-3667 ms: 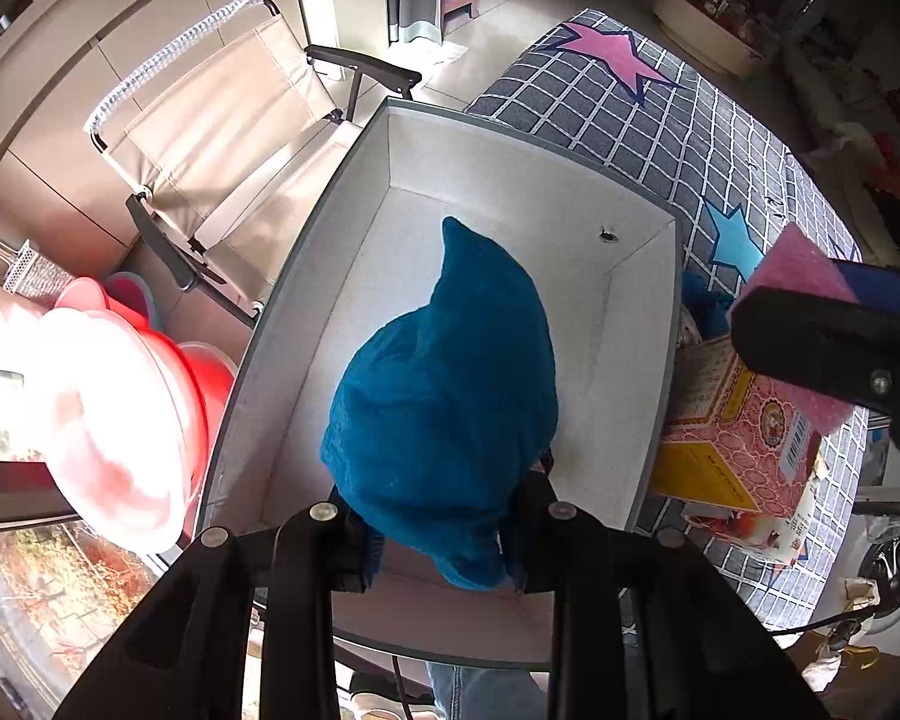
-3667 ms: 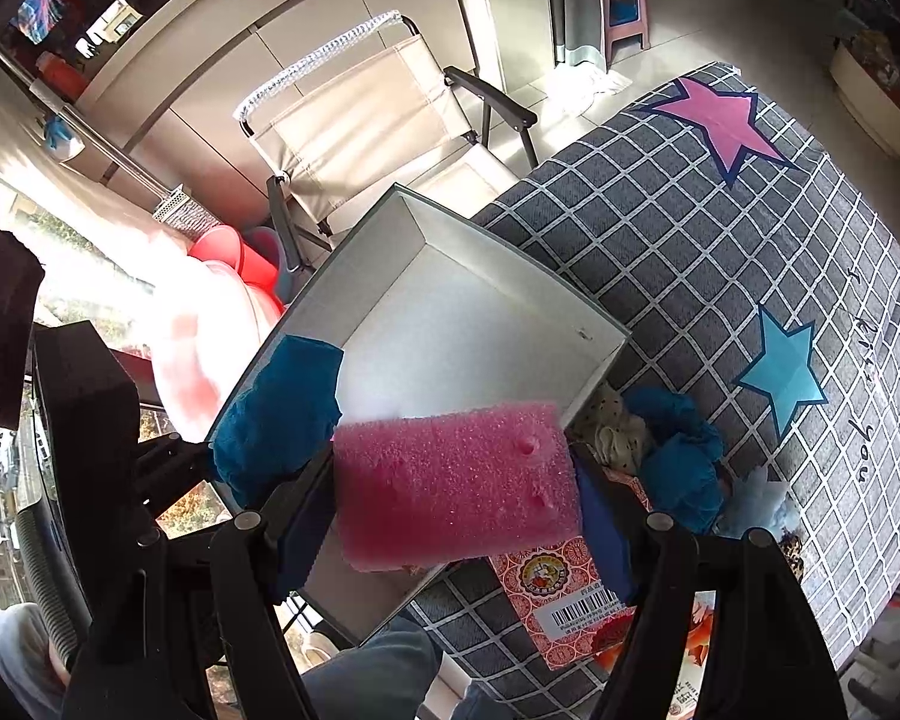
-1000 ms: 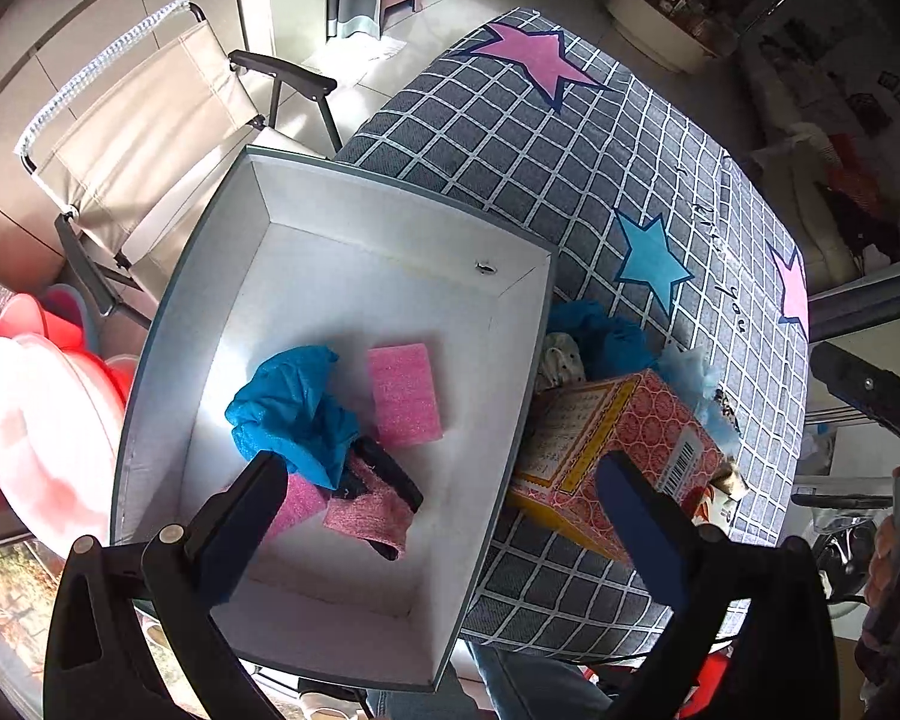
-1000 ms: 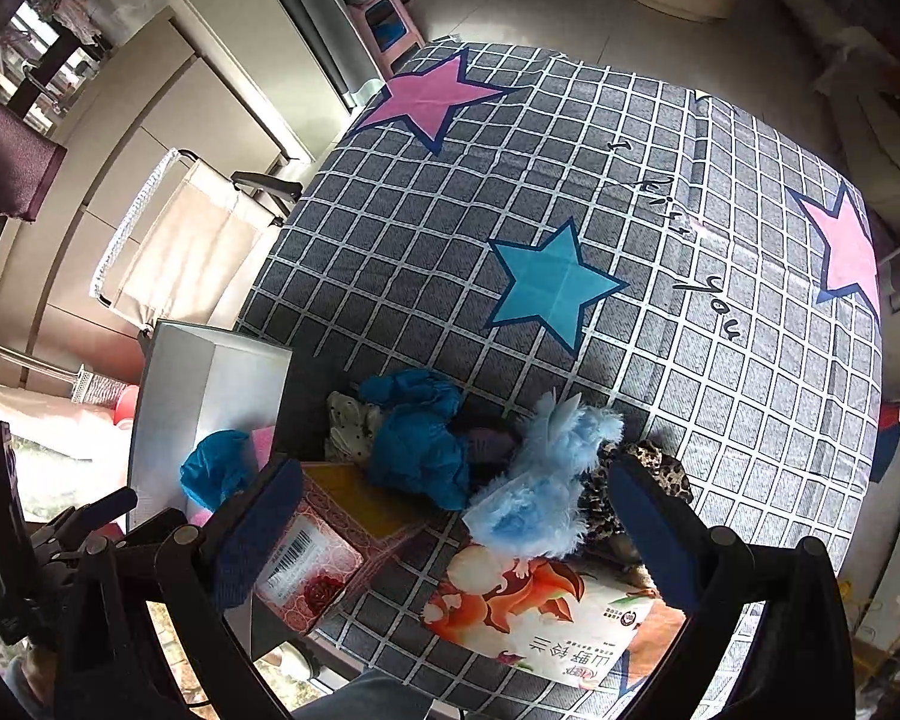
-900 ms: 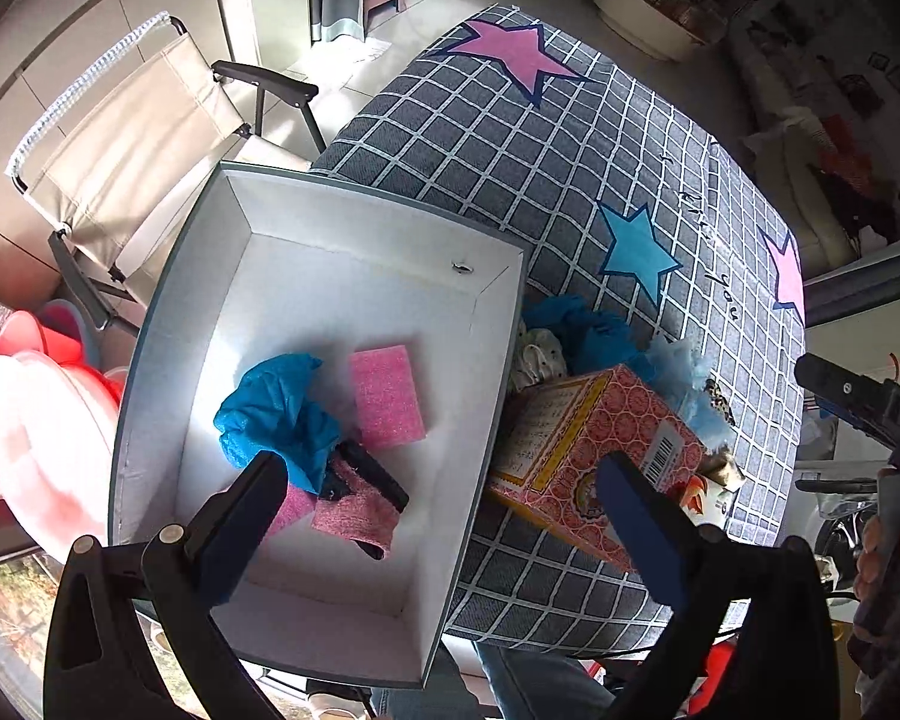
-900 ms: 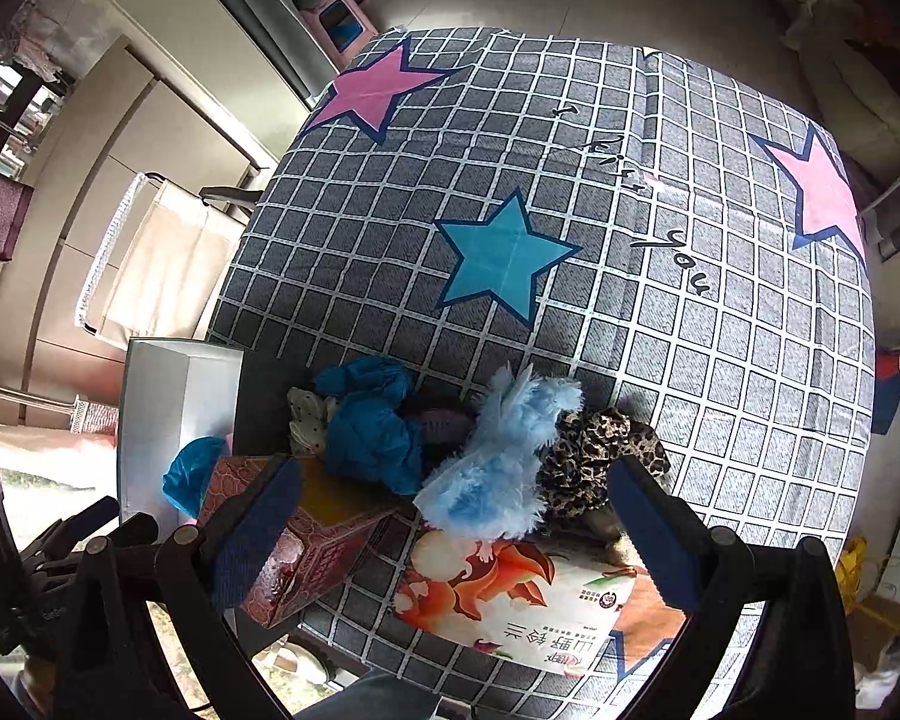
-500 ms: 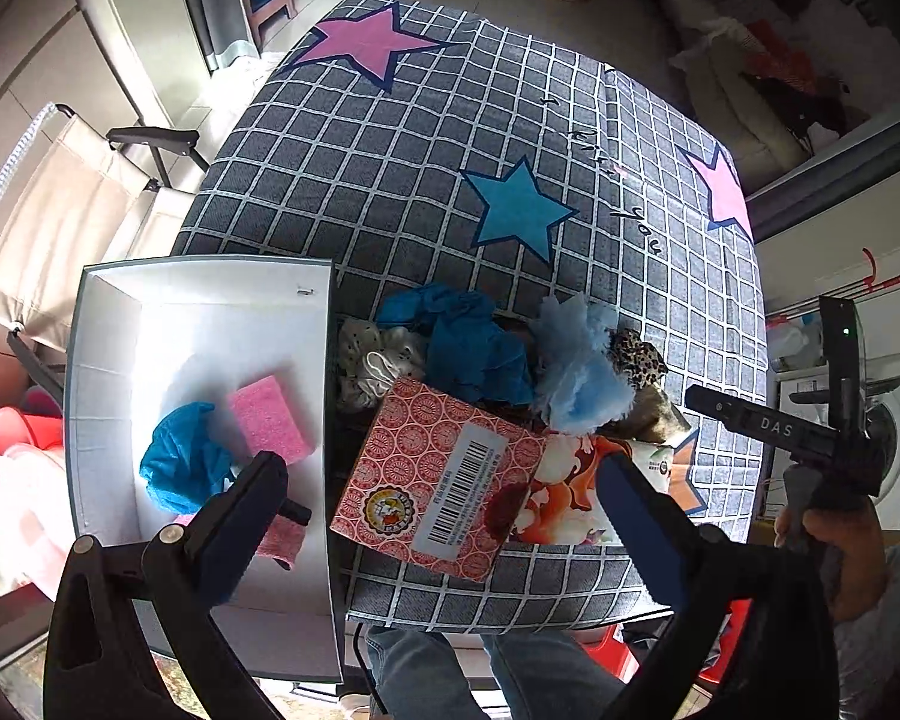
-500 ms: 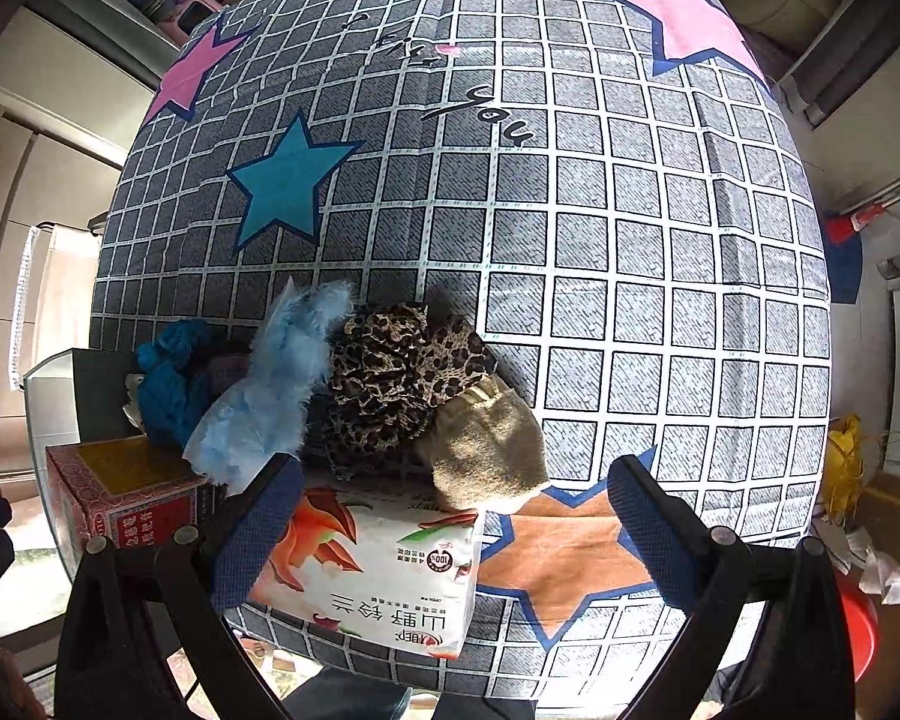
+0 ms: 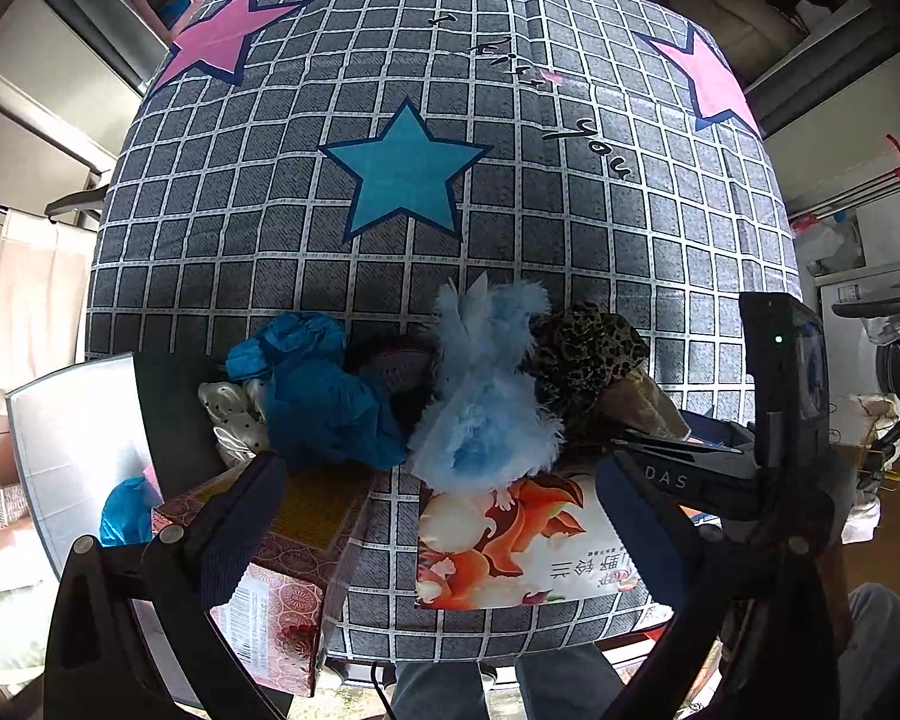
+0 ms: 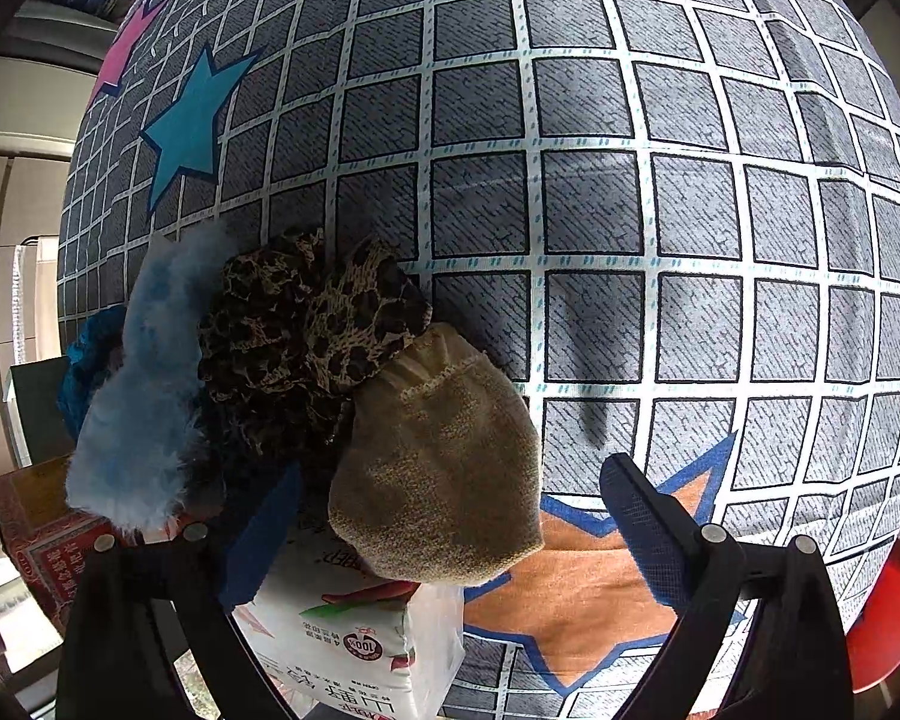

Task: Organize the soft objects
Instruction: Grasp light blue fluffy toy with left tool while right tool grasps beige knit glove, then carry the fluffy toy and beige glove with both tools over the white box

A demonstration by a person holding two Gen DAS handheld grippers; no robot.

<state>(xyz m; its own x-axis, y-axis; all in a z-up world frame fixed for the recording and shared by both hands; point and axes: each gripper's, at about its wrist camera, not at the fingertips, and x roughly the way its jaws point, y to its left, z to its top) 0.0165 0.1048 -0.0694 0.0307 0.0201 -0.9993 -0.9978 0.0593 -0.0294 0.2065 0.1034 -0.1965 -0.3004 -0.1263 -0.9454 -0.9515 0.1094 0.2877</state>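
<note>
A heap of soft things lies on the checked cloth: a blue cloth (image 9: pixel 324 402), a white dotted cloth (image 9: pixel 231 417), a fluffy light-blue piece (image 9: pixel 486 402), a leopard-print cloth (image 9: pixel 582 354) and a tan sock (image 10: pixel 444 480). My left gripper (image 9: pixel 438 510) is open and empty, above the near edge of the heap. My right gripper (image 10: pixel 450 522) is open, low over the tan sock, which lies between its fingers. The white box (image 9: pixel 72 420) at the left holds a blue cloth (image 9: pixel 123 510) and a pink sponge corner. The right gripper's body (image 9: pixel 750 468) shows in the left wrist view.
A red patterned carton (image 9: pixel 282 564) and a white tissue pack with orange print (image 9: pixel 528 546) lie at the table's near edge beside the heap. The checked cloth with stars (image 9: pixel 402 180) covers the table. A folding chair (image 9: pixel 24 288) stands at the left.
Both grippers let go of the blue cloth and pink sponge into the box, then swung right to the heap. My right gripper has dropped close over the tan sock.
</note>
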